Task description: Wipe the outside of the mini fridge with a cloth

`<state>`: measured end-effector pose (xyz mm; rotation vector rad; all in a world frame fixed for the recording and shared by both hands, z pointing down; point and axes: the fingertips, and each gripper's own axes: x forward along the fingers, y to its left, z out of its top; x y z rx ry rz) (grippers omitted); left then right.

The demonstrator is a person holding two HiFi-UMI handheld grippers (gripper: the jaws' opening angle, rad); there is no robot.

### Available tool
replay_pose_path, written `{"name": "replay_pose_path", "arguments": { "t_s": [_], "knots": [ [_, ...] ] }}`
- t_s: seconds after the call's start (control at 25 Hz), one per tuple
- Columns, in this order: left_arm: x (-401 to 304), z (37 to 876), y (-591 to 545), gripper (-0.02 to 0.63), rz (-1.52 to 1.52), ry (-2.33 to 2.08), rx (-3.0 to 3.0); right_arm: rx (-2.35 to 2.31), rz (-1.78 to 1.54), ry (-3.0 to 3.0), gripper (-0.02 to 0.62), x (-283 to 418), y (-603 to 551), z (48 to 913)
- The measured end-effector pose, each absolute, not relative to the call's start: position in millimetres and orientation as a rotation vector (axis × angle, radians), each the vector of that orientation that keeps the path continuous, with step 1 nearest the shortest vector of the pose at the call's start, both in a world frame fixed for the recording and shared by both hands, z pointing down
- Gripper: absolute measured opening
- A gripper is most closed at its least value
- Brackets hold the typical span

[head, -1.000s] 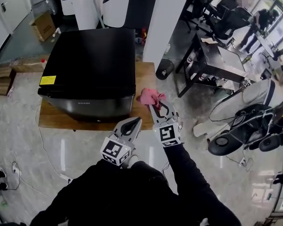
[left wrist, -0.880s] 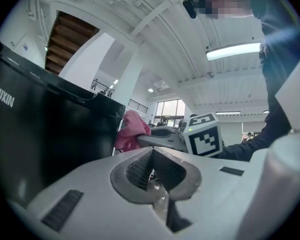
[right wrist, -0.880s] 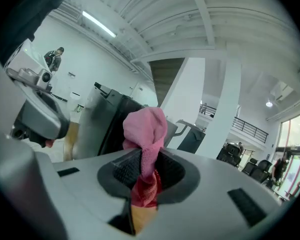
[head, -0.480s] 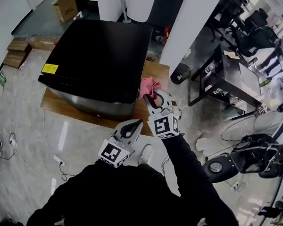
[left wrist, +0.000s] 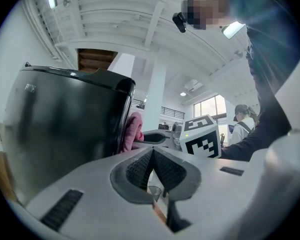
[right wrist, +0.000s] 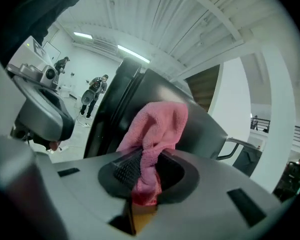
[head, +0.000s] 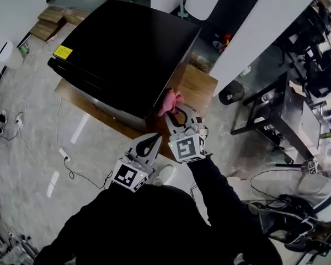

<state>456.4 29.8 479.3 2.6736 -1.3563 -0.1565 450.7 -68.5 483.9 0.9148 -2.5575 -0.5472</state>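
Pinching a narrow fold of the pink cloth (right wrist: pixel 157 126) between its jaws, the right tool (head: pixel 174 113) holds the bunched end up against the near right corner of the mini fridge (head: pixel 127 43), which sits on a low wooden desk (head: pixel 197 86); in the left gripper view the cloth lies right on the fridge's right side wall, near its top edge. The likeliest trouble is the grip itself: only a thin twist of fabric is caught between the ribbed pads, so a firm drag along the glossy wall could pull it free and drop it onto the desk or the floor. A second risk is scratching. Most of the cloth stands above and ahead of the jaws, and if the tool tilts or presses too hard, its hard grey tips could meet the dark shiny panel instead of the fabric. The left tool (head: pixel 156 141) hangs just near of the fridge's front with its jaws pressed together on nothing, so it is not steadying the appliance; a strong sideways push from the right might shift the fridge on the desk, whose near edge it already seems to overhang a little. A white cable (head: pixel 71 170) trails across the floor to the left, something a foot could catch while moving around to reach the other faces.
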Motion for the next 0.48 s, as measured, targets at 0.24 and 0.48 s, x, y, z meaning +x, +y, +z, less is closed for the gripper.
{"name": "replay_pose_path", "arguments": {
  "t_s": [0.24, 0.48],
  "knots": [
    [449, 516, 24, 0.006, -0.096, -1.454, 2.592, 0.869, -0.412, -2.601, 0.072, 450, -67, 544],
    [435, 547, 16, 0.006, -0.027, -1.489, 2.544, 0.848, -0.213, -2.579, 0.071, 443, -65, 621]
  ]
}}
